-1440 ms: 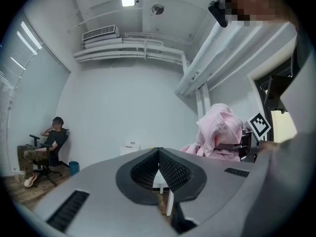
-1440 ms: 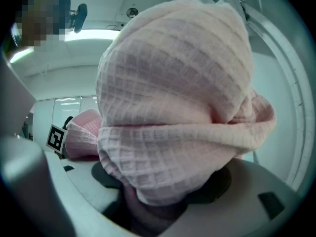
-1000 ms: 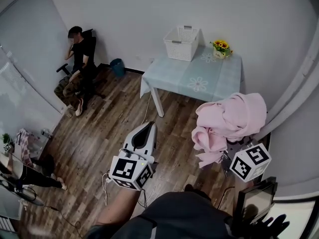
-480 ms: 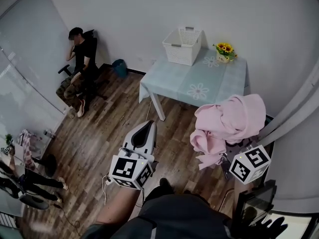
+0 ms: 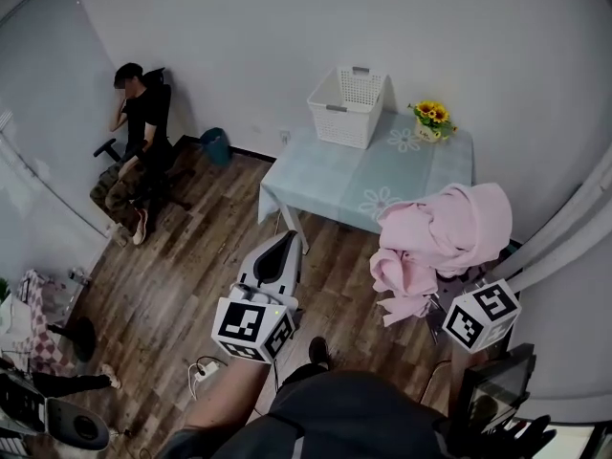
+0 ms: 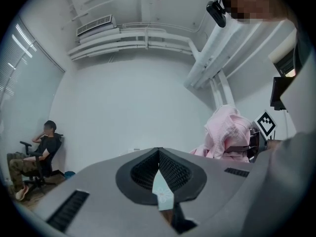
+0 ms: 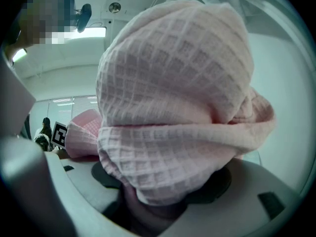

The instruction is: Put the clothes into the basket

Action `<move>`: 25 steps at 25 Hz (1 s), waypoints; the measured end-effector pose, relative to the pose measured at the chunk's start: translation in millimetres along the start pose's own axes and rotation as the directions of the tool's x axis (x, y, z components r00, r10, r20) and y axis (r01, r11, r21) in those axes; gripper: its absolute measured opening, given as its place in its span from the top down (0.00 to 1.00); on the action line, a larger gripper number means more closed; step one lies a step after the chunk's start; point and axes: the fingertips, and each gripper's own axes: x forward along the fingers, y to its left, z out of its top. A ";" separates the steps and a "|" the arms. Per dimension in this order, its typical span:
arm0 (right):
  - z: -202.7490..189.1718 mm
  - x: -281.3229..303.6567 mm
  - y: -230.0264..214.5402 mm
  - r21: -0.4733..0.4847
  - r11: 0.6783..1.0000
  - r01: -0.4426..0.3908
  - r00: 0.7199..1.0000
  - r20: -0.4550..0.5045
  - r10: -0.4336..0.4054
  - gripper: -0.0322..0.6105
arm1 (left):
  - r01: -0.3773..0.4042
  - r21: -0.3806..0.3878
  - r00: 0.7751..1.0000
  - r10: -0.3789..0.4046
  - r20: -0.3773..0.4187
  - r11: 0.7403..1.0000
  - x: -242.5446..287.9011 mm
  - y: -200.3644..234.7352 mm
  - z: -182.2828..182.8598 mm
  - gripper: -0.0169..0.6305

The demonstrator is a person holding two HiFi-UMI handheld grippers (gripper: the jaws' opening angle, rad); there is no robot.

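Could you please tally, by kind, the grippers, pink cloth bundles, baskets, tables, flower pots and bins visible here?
Grippers: 2, left gripper and right gripper
Pink bundle: 1, in the right gripper
Basket: 1
Table: 1
Flower pot: 1
Bin: 1
Total: 7

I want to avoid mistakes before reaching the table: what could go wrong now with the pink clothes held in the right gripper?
1. The pink clothes bulge loosely over the right gripper and hang below it; a fold could slip out or snag on the table edge.
2. The flower pot stands beside the basket; a swinging bundle might knock it over.
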 end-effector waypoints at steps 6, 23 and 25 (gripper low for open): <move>-3.1 72.7 -52.6 0.009 1.000 0.017 1.000 -0.004 -0.017 0.42 | 0.007 -0.006 1.000 -0.007 -0.003 1.000 74.6 46.0 -17.8 0.96; 23.0 215.0 -76.8 0.019 0.995 0.100 0.995 0.003 -0.100 0.42 | 0.090 -0.093 0.996 -0.092 -0.014 0.992 179.1 169.2 -34.0 0.96; 29.1 226.2 -85.4 0.017 0.995 0.100 0.995 -0.001 -0.100 0.42 | 0.088 -0.091 0.996 -0.090 -0.019 0.992 190.7 176.1 -33.1 0.96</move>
